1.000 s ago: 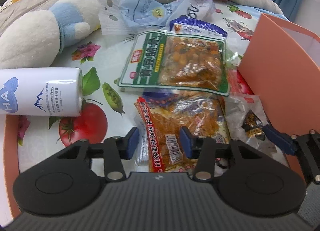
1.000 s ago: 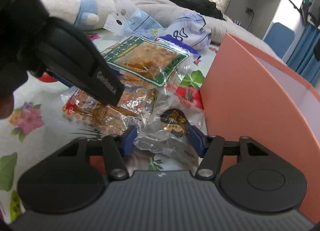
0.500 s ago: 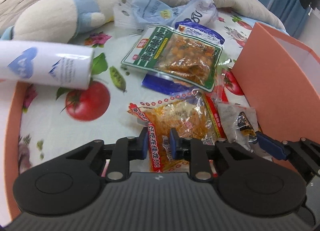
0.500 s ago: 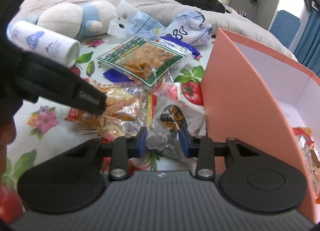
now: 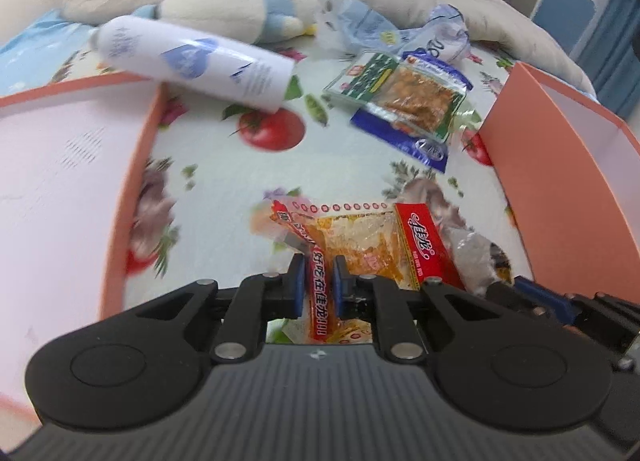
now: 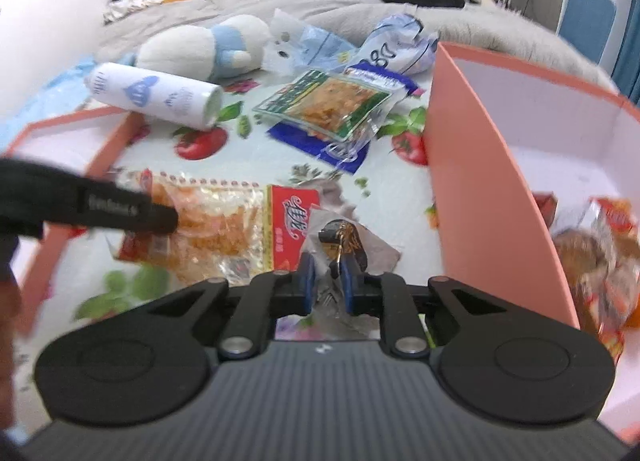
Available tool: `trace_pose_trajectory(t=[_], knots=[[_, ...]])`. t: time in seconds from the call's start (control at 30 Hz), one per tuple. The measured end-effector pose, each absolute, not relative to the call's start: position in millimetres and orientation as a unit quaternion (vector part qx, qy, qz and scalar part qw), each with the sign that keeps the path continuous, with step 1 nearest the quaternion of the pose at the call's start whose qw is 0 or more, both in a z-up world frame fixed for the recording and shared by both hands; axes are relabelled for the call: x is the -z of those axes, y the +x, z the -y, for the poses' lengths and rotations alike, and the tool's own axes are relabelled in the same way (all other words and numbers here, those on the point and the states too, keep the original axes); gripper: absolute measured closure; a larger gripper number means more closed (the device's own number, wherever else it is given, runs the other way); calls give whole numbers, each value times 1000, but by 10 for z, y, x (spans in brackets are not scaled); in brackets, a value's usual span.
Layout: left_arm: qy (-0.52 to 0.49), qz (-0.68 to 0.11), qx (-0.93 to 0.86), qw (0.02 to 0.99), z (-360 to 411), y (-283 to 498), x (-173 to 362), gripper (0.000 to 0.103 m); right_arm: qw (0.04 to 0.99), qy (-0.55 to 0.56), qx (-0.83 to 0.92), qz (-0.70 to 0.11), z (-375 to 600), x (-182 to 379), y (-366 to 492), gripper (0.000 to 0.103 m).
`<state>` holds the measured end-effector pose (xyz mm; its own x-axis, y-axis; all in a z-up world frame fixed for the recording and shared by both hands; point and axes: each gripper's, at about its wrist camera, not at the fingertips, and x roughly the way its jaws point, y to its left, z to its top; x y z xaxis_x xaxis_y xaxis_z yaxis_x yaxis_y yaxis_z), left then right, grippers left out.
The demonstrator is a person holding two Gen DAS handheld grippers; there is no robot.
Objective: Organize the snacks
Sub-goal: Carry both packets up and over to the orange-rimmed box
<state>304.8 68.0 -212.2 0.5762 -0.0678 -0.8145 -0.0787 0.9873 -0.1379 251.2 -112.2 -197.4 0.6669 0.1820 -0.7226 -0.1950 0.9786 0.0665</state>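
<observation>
Orange crispy snack pack [image 5: 352, 237] with a red end panel sits at lower centre of the left wrist view, its near red edge pinched between the narrow blue pads of the left gripper [image 5: 317, 285]. In the right wrist view the right gripper [image 6: 328, 281] is closed nearly as tight on a clear crinkly packet [image 6: 344, 239] holding a dark wrapped sweet, low in the middle of the frame, just right of the orange pack [image 6: 216, 221]. Both packs rest on a bedsheet [image 5: 224, 165] printed with tomatoes and flowers. At the right edge of the right wrist view stands a salmon-pink box [image 6: 480, 189] with a white inside, where more red and orange snack bags [image 6: 600, 245] lie. Toward upper centre a green-trimmed pack [image 6: 332, 105] lies over a blue one [image 6: 320, 149]. A white can [image 6: 156, 95] lies on its side at upper left, in front of a white and blue plush toy [image 6: 204, 49]. A pink lid [image 5: 60, 165] fills the left of the left wrist view
</observation>
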Motion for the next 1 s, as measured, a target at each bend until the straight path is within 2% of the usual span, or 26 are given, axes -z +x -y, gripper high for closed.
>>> trace_pose_trajectory(t=[0.57,1.0], knots=[[-152,-442,-33,883,-592,2233,1956,89,902,18,-155,-403,1489,1723,1922,86],[-144,-414,-12,899,-511,2282,1313,89,917,53,-160,-361,1668,1103,1912,86]])
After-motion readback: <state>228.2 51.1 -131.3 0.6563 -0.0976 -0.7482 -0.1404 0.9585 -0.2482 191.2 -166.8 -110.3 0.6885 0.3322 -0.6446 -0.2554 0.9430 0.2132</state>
